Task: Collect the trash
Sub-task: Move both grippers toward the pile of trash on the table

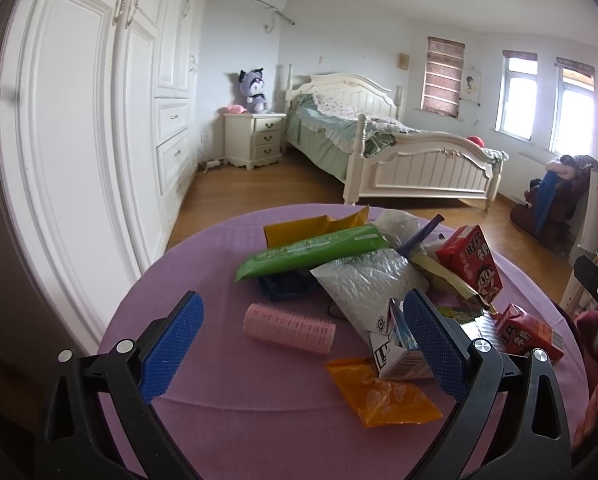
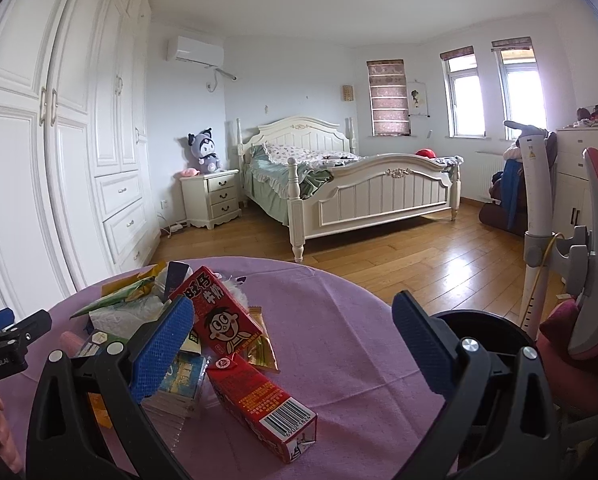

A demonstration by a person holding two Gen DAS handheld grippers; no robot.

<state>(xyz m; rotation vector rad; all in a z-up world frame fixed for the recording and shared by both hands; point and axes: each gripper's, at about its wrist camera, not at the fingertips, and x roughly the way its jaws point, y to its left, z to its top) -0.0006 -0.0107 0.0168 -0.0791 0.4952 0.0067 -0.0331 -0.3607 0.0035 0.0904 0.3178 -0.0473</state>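
Trash lies heaped on a round table with a purple cloth [image 1: 203,420]. A green wrapper [image 1: 311,252], a silver bubble mailer [image 1: 363,284], a pink hair roller [image 1: 289,328], an orange wrapper [image 1: 387,396], a white carton [image 1: 395,360] and red drink cartons [image 1: 471,264] show in the left wrist view. My left gripper [image 1: 303,344] hangs open over the roller and mailer, holding nothing. My right gripper [image 2: 295,348] stands open above a lying red carton [image 2: 259,404], with another red carton [image 2: 219,312] behind it. The other gripper's tip [image 2: 15,336] shows at the left edge.
A black round bin [image 2: 487,324] sits just past the table's right edge, beside a pink chair [image 2: 595,264] and a white pole [image 2: 537,200]. Beyond lie wooden floor [image 2: 419,256], a white bed [image 2: 363,192], a nightstand [image 2: 211,200] and a wardrobe [image 2: 59,160] on the left.
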